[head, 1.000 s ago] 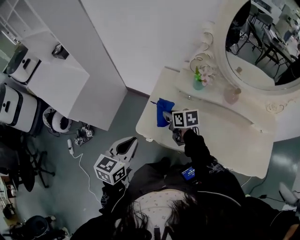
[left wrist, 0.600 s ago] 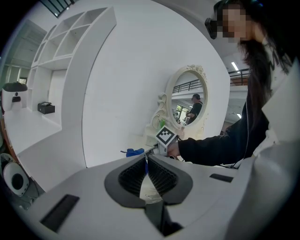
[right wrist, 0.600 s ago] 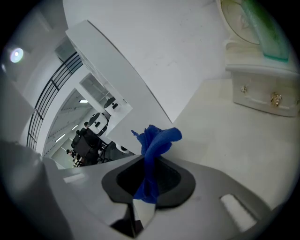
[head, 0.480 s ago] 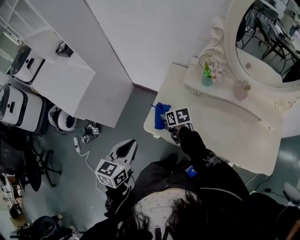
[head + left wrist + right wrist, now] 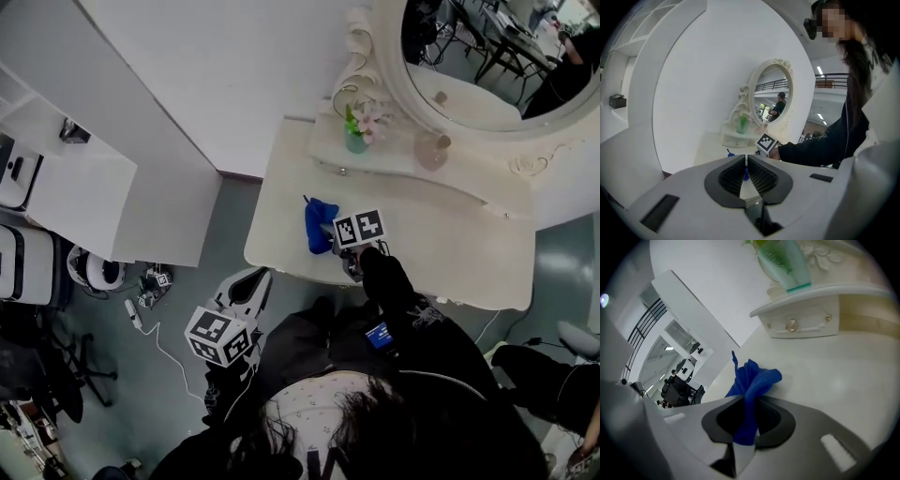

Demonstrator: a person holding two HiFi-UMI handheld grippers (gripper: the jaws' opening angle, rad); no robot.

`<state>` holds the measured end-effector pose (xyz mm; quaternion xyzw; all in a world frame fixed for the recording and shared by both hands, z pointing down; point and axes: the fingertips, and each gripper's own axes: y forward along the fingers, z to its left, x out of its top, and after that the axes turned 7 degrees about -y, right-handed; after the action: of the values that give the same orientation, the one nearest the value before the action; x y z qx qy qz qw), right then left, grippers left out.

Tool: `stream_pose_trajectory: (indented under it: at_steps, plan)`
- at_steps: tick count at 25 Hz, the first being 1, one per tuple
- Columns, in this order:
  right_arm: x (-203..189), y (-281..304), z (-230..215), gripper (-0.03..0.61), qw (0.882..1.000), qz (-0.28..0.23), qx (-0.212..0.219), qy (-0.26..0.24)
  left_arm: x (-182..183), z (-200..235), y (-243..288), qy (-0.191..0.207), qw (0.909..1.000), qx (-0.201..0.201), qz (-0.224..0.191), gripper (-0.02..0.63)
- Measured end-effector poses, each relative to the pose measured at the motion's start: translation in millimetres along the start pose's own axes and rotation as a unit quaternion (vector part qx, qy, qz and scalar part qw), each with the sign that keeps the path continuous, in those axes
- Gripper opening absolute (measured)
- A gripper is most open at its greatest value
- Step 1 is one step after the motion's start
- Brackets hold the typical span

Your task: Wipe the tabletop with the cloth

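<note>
Right gripper: your right gripper (image 5: 747,420) is clamped on the blue cloth (image 5: 754,378), which bunches up out of its jaws.
Cloth: it sits at the left part of the cream tabletop (image 5: 450,239), close to the near edge.
Left gripper: your left gripper (image 5: 746,173) hangs off the table's near left corner, over the floor (image 5: 178,291). Its jaws are drawn almost together with nothing between them.
Far side: a green vase (image 5: 356,141) stands on a small shelf (image 5: 403,169) below the oval mirror (image 5: 469,56).
</note>
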<state>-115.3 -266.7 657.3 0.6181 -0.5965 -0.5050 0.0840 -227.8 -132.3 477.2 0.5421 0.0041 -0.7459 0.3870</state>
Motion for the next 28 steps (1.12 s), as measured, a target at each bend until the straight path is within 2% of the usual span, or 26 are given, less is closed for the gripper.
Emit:
stream_pose_trajectory:
  at_steps: [7,13,18,23,28]
  plan:
    - [-28.0,-74.5,-79.5,0.060,0.998,-0.025,-0.051,0.031,6.1,-44.9,45.9,0.028,0.9987,-0.037,0.019,0.002]
    - [-71.2,-152.5,-150.1,0.060,0.994,-0.040,-0.084,0.061,4.0,-117.0,97.7,0.041,0.9962,-0.072,0.025,0.002]
    - [-113.6,-226.9,-213.0,0.060,0.986,-0.054,-0.126,0.092,-7.5,-193.1,141.7,0.055,0.9893,-0.128,0.045,0.002]
    - [-154.8,-299.2,-273.5,0.060,0.977,-0.061,-0.171,0.109,-20.9,-253.3,175.4,0.075,0.9827,-0.158,0.062,0.002]
    - [-202.9,-368.7,-326.5,0.060,0.964,-0.066,-0.225,0.127,-35.7,-301.9,201.9,0.085,0.9766,-0.185,0.071,0.002]
